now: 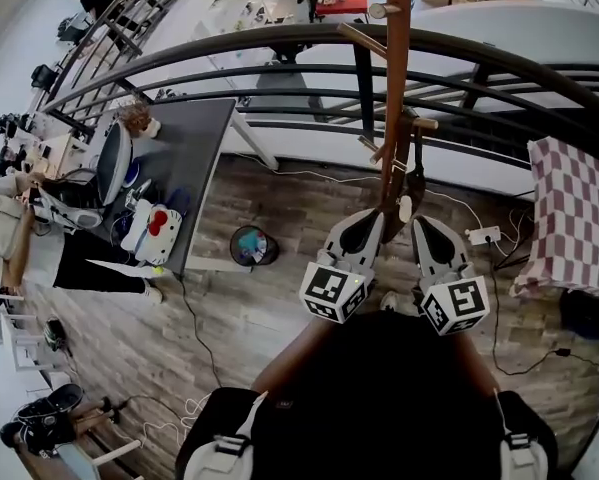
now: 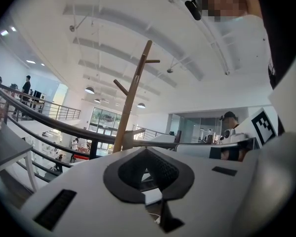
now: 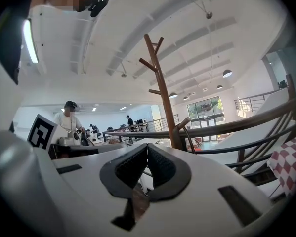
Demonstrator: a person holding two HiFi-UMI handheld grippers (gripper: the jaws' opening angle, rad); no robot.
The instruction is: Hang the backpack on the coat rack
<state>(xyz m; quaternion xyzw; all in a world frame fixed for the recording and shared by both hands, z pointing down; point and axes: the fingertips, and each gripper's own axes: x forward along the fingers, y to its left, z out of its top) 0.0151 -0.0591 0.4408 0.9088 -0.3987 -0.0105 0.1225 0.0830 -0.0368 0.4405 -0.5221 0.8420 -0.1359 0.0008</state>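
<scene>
- Coat rack (image 1: pixel 394 88): brown wooden pole with angled pegs, upright, just inside the curved railing (image 1: pixel 279 43); an open lower floor is seen beyond the rail.
- Left gripper (image 1: pixel 372 216) and right gripper (image 1: pixel 420 222) are held side by side, just at the pole, one on each flank.
- Fingers: on both grippers the tips are pressed together, with nothing held; only floor and background are seen through the gap behind the tips.
- Backpack: not made out in any view. A narrow dark shape (image 1: pixel 416 173) hangs beside the pole under a low peg; what it is cannot be told.
- Risks, as judged:
  - The pole could be knocked by grippers held this close, and the rack rocked towards the rail.
  - A strap hooked only on a peg tip could slide off.
  - Nothing can be gripped until the fingers are parted.
</scene>
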